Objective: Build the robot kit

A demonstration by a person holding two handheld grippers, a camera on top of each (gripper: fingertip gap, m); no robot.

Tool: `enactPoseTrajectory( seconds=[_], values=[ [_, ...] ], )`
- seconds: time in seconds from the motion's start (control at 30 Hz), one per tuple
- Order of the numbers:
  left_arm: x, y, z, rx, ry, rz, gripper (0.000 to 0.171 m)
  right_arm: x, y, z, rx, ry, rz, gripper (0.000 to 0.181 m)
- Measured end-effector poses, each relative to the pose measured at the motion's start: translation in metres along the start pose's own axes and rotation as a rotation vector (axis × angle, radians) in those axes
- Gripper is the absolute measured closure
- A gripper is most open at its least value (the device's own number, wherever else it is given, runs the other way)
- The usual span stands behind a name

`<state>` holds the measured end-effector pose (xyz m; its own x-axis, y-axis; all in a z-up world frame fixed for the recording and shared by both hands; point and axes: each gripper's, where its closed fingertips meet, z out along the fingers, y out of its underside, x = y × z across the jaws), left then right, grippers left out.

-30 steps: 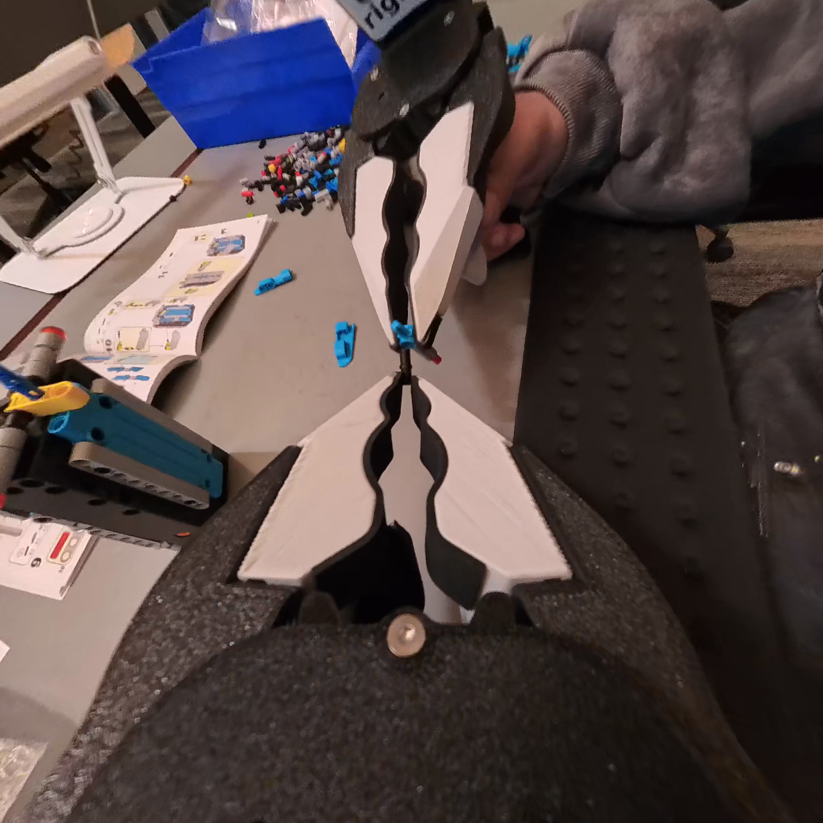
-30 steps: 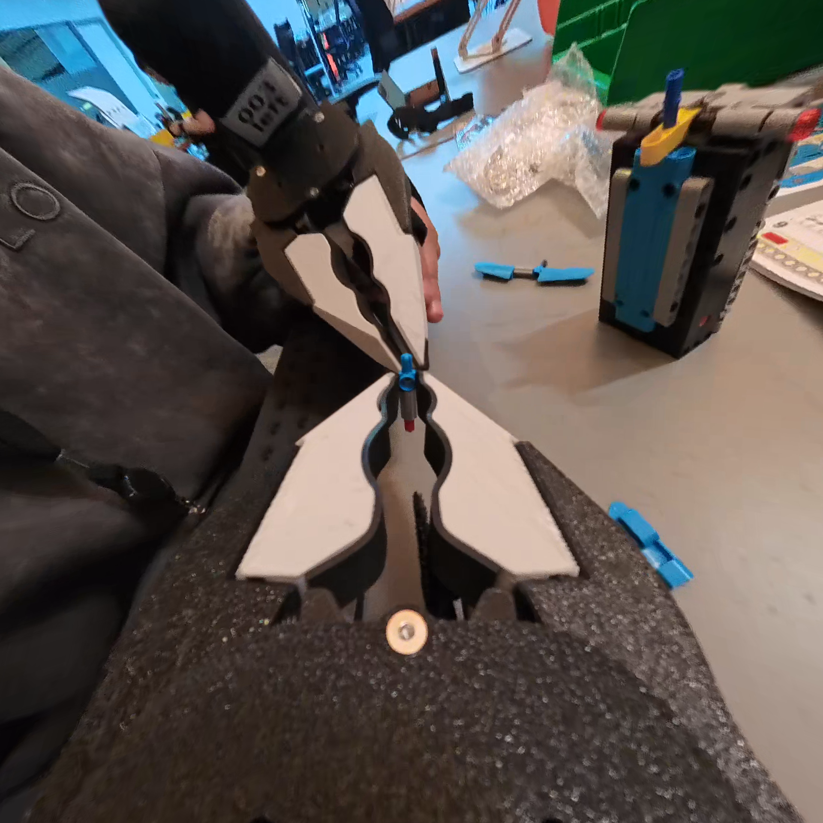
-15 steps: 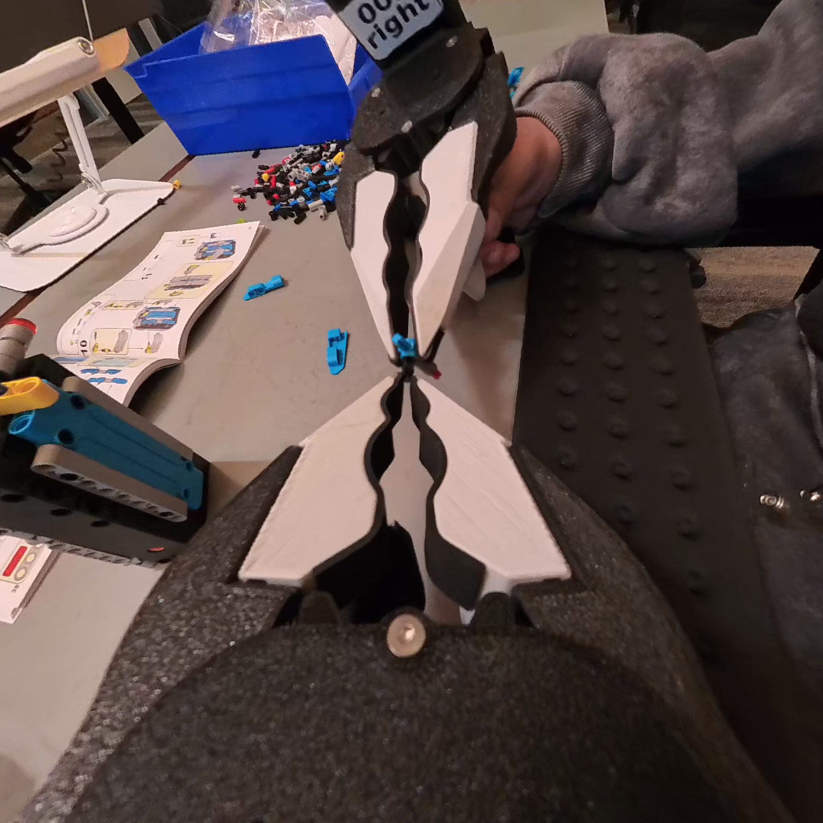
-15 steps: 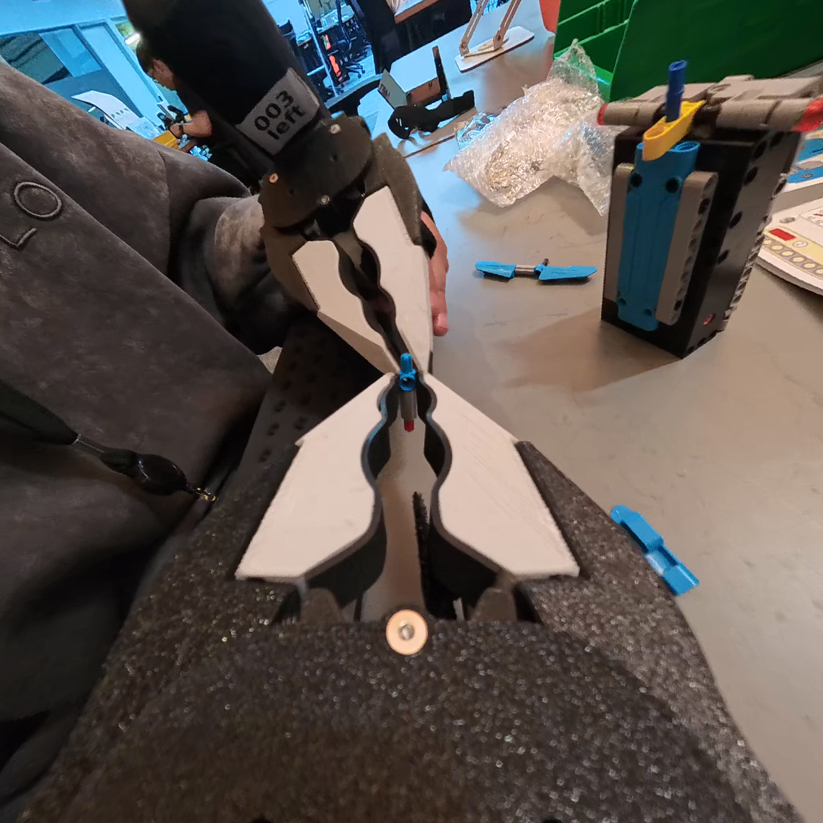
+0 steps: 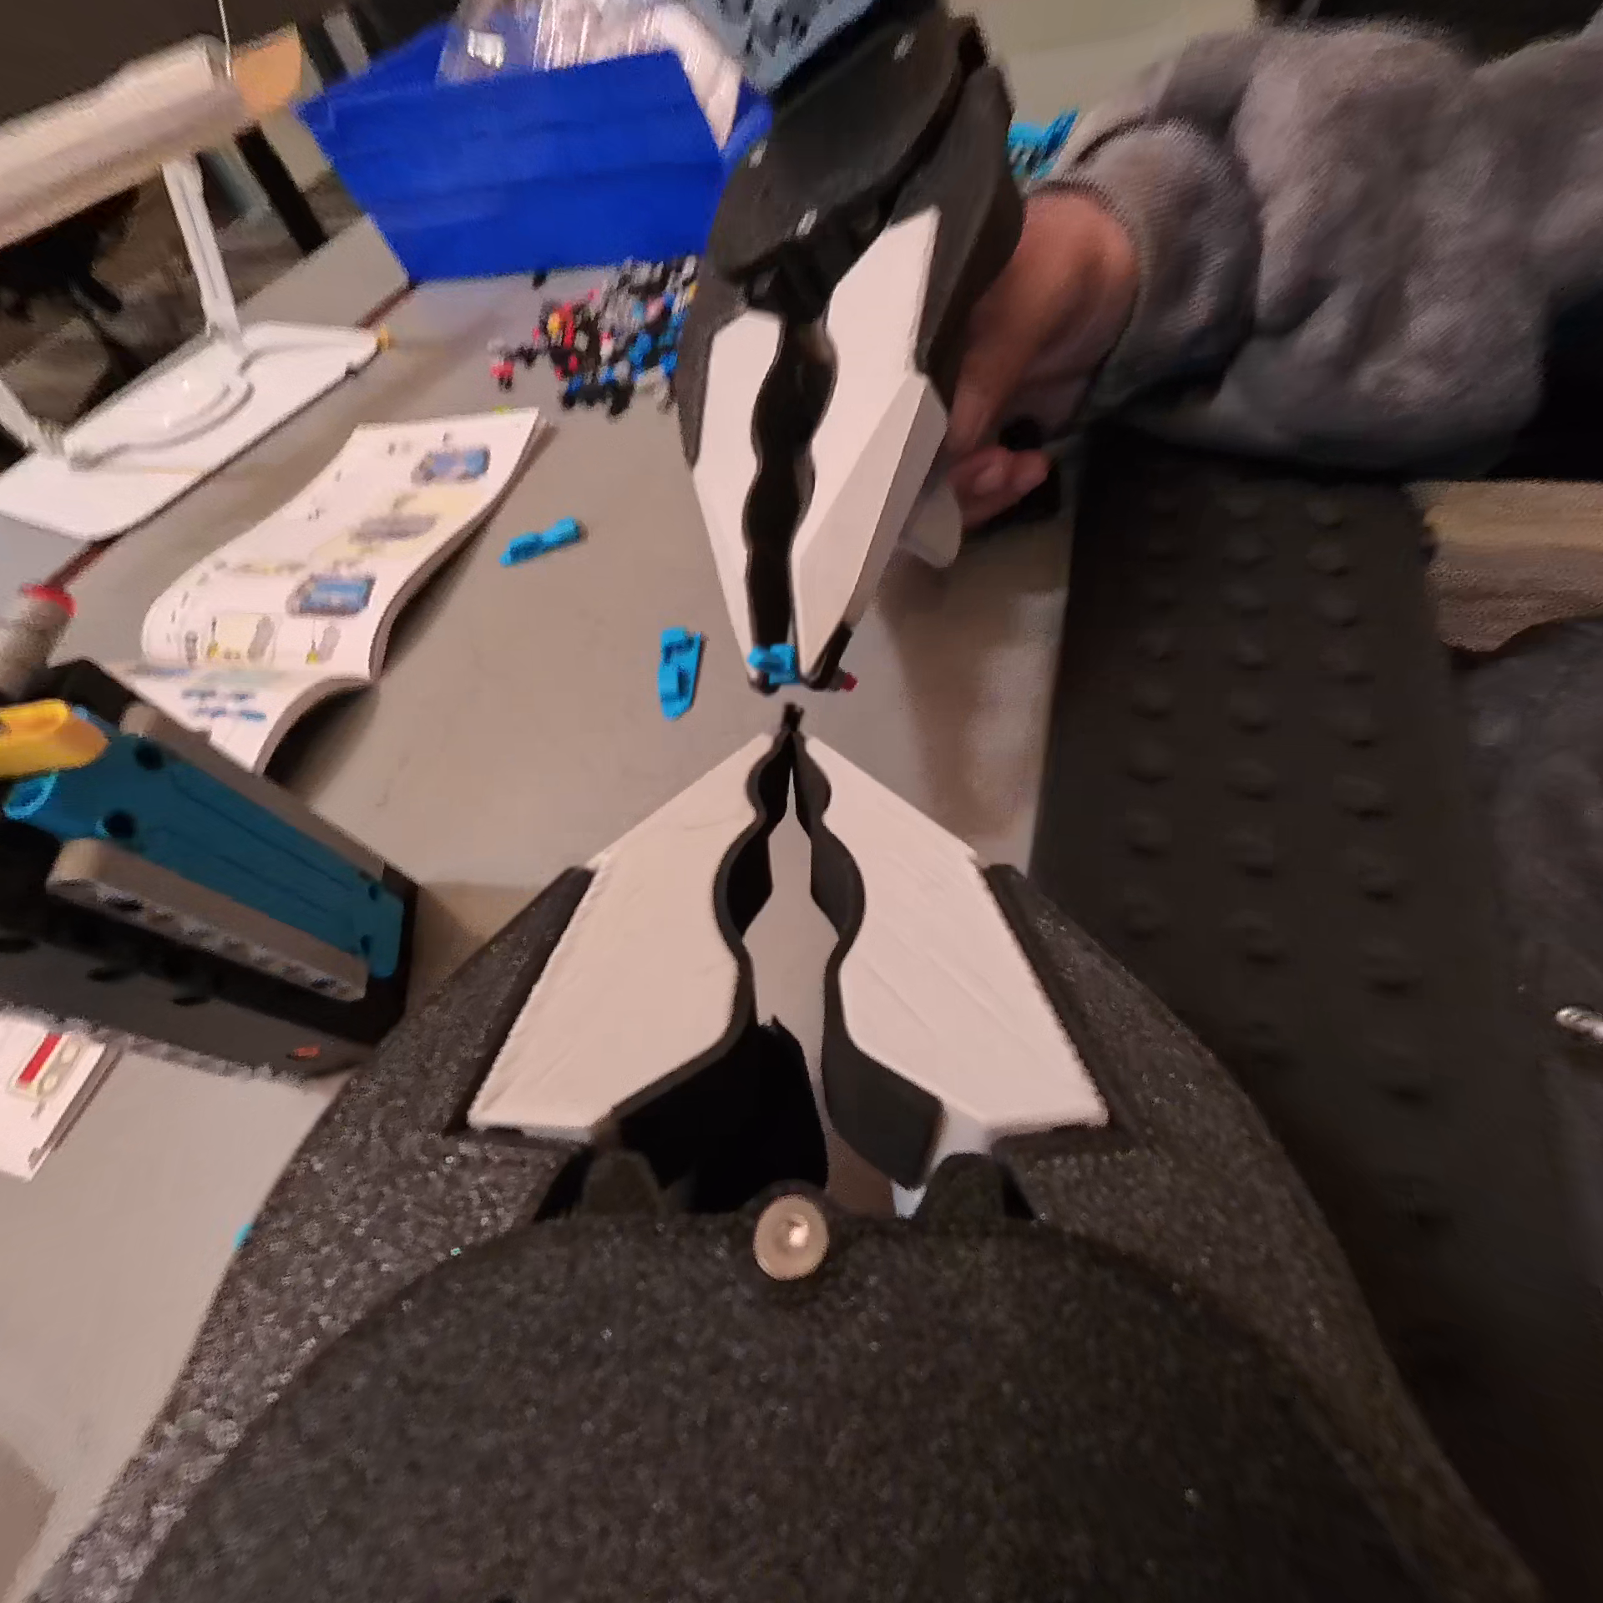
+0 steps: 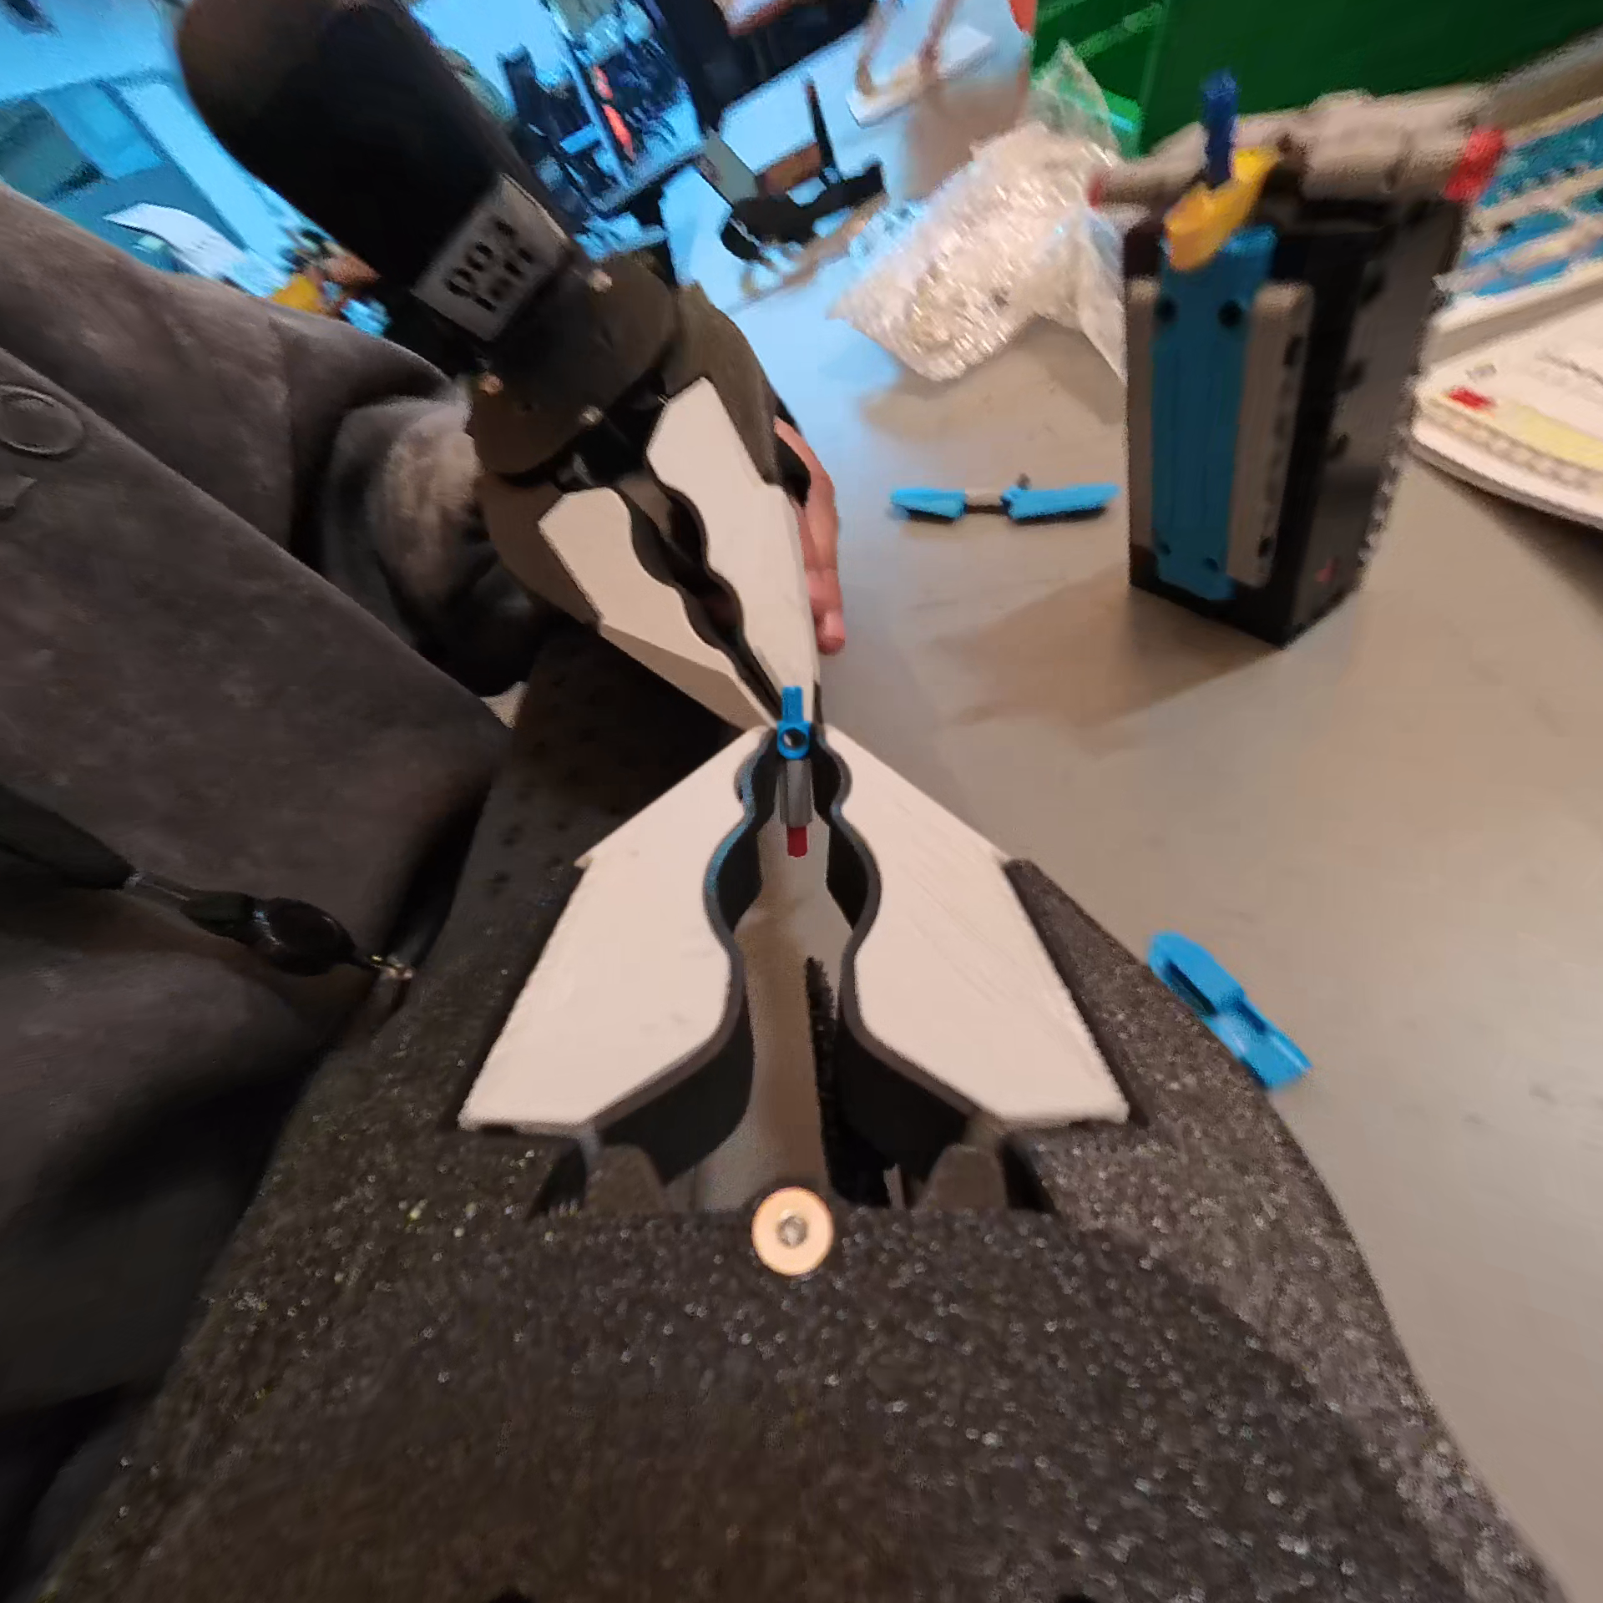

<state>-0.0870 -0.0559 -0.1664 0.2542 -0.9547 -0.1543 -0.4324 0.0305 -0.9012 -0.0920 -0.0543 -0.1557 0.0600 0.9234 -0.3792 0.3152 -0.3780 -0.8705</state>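
Tip-to-tip, left gripper (image 5: 789,737) closed, right gripper (image 6: 794,755) pinching blue-grey pin (image 6: 793,772).

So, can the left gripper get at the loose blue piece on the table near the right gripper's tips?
Probably not yet: the left gripper is shut, seemingly on a thin black pin, so its fingers aren't free. The way looks open; the blue piece lies on bare table, left of the right gripper.
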Motion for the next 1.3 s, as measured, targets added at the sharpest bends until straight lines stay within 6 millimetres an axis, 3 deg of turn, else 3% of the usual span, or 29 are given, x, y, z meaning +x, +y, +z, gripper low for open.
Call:
enactPoseTrajectory(
  seconds=[0.13,0.3,0.47,0.6,0.77,0.9,1.23,1.3],
  values=[
    [-0.009,0.035,0.004,-0.198,-0.053,0.024,0.171,0.024,0.009,-0.011,-0.03,0.111,0.047,0.174],
    [-0.011,0.047,-0.002,-0.255,-0.043,0.042,0.171,0.038,0.01,-0.018,-0.024,0.192,0.063,0.174],
    [-0.015,0.047,-0.018,-0.235,0.018,-0.026,0.162,0.027,0.026,-0.002,-0.14,0.187,-0.04,0.174],
    [-0.013,0.048,-0.011,-0.271,0.036,-0.194,0.145,0.024,0.031,0.003,-0.18,0.179,-0.071,0.174],
    [-0.007,0.045,-0.002,-0.335,0.013,-0.168,0.147,0.03,0.027,-0.002,-0.142,0.193,-0.024,0.174],
    [-0.008,0.057,0.001,-0.424,-0.025,-0.149,0.157,0.027,0.029,0.0,-0.16,0.186,-0.044,0.174],
    [-0.009,0.06,0.007,-0.429,-0.019,-0.169,0.159,0.027,0.03,0.001,-0.158,0.169,-0.024,0.174],
    [-0.015,0.058,0.01,-0.39,-0.041,-0.15,0.151,0.026,0.03,0.002,-0.161,0.164,-0.025,0.174]
  ],
)
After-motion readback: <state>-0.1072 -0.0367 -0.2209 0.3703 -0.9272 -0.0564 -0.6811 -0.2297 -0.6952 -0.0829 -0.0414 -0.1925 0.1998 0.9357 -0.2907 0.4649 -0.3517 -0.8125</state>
